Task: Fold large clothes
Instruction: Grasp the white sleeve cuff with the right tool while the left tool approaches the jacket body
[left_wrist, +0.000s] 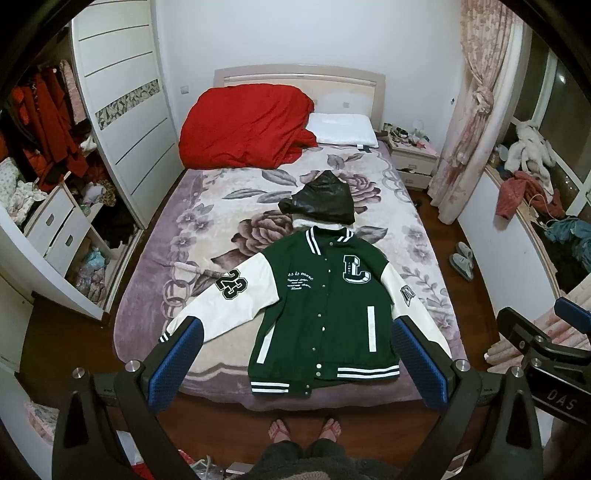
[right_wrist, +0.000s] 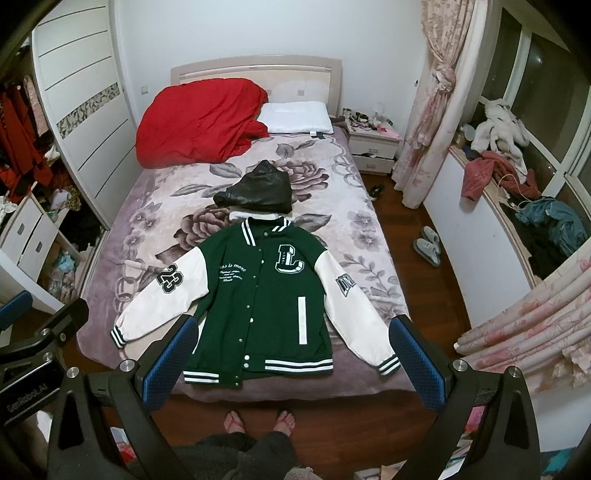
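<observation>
The bed (right_wrist: 110, 258) lies open along its left and right edges beside the varsity jacket (right_wrist: 266, 295). Toward the headboard, a black leather garment (right_wrist: 258, 192), red duvet (right_wrist: 199, 122) and pillow (right_wrist: 295, 118) block passage.

Jacket (left_wrist: 325, 306) partly hides the white garment (left_wrist: 314, 223).

Both cameras look from high above the foot of the bed (left_wrist: 207, 206), tilted down toward the headboard, well back from the bedding. Each view is framed at the bottom by its own blue-padded tongs: the left tongs (left_wrist: 299, 365) and the right tongs (right_wrist: 291, 365). The left view sits slightly further left, catching the right tongs at its right edge; the right view catches the left tongs at its left edge. Both share the whole bed, the green jacket (left_wrist: 328, 310), wardrobe and curtains.
</observation>
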